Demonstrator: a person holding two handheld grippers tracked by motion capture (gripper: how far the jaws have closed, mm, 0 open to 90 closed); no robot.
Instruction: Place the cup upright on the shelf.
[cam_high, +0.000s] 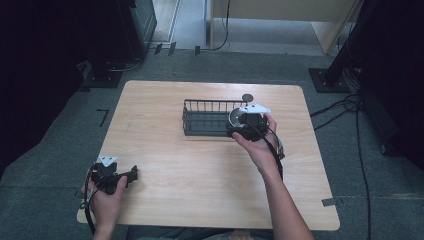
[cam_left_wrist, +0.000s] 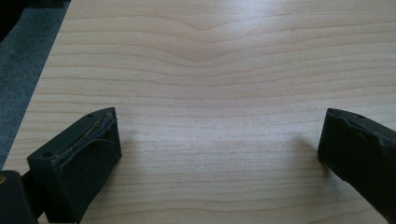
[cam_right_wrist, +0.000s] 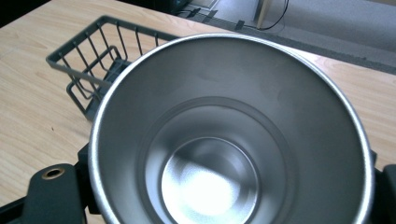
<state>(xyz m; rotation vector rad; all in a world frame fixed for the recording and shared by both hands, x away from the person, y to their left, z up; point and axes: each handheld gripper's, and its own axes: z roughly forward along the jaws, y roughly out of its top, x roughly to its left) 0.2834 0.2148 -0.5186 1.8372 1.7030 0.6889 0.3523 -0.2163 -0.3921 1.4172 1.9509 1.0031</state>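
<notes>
- Over the right end of the wire basket (cam_high: 207, 119), which sits toward the far edge of the counter (cam_high: 200, 175), the right tongs (cam_high: 248, 124) hold a steel cup (cam_right_wrist: 229, 135), one jaw on each side of its wall.
- From the right gripper view, the cup's mouth faces the camera and its inside is bare; the basket rim lies just behind and to the left of it.
- At the near left corner of the counter, the left tongs (cam_high: 131, 174) rest with jaws spread wide and nothing between them.
- My reading of the step: the cup is being carried to the basket and is not yet set inside.
- What comes next, as I judge it: bring the cup past the rim, lower it until it is supported on the basket's floor, then spread the jaws.
- Whether the cup touches the basket now, I cannot tell.
</notes>
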